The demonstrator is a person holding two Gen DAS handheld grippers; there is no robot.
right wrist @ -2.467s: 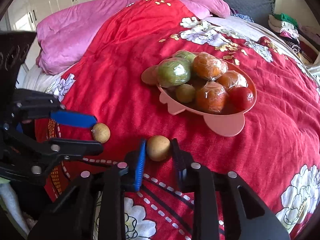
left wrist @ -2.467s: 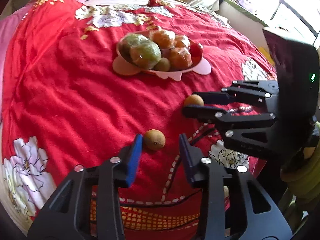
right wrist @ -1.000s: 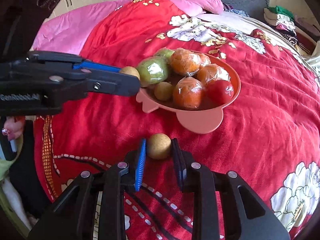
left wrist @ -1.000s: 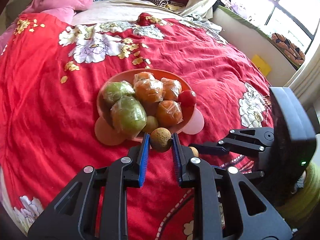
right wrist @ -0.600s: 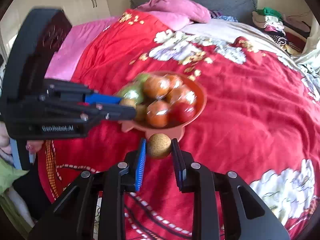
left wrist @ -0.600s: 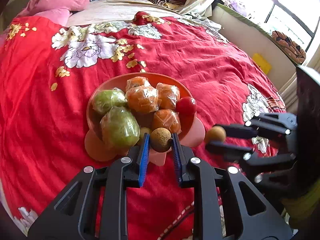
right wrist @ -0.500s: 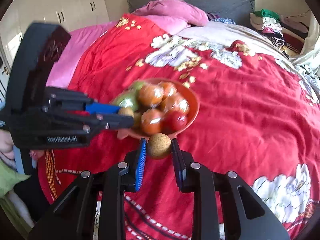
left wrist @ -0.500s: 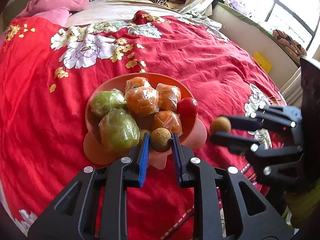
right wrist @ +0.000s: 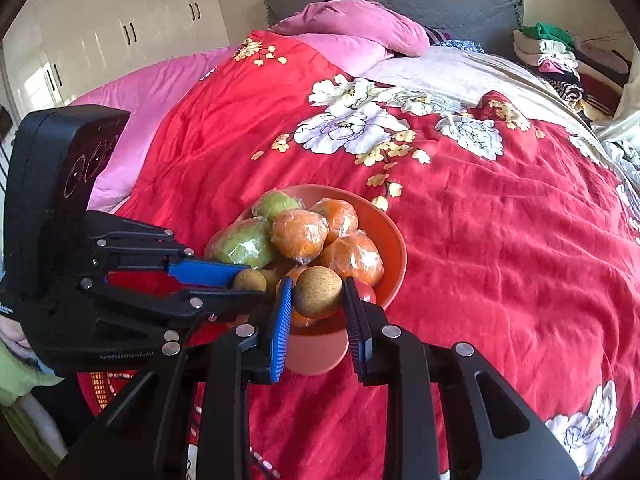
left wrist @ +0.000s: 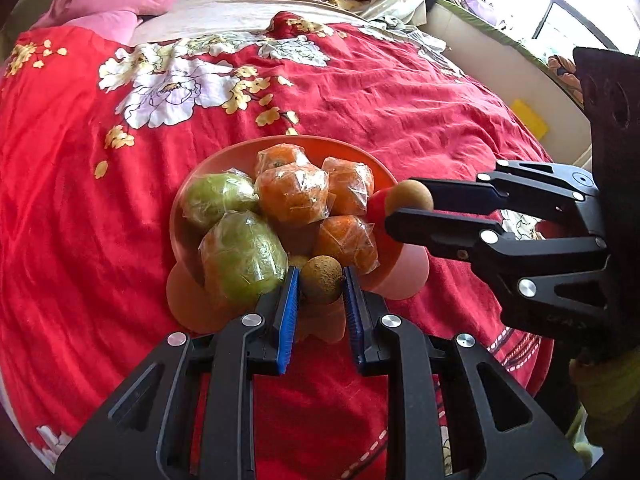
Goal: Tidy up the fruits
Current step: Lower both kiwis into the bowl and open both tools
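An orange-pink bowl (left wrist: 188,196) sits on the red bedspread, holding wrapped green fruits (left wrist: 242,258), wrapped oranges (left wrist: 292,194) and a red fruit. My left gripper (left wrist: 320,286) is shut on a small brown round fruit (left wrist: 321,280) at the bowl's near rim. My right gripper (right wrist: 316,292) is shut on a second brown round fruit (right wrist: 318,292) over the bowl's (right wrist: 390,236) near right edge. The right gripper also shows in the left wrist view (left wrist: 410,206), with its fruit (left wrist: 408,196) beside the red fruit. The left gripper shows in the right wrist view (right wrist: 246,282).
A red floral bedspread (left wrist: 360,92) covers the bed. Pink pillows (right wrist: 352,28) lie by the grey headboard. Folded clothes (right wrist: 548,48) are piled at the far right. White wardrobes (right wrist: 120,24) stand on the left. A window ledge (left wrist: 500,48) runs along the right.
Both grippers lifted their brown fruits off the bedspread and carried them to the bowl. In the last half second the right gripper has moved in over the bowl's rim.
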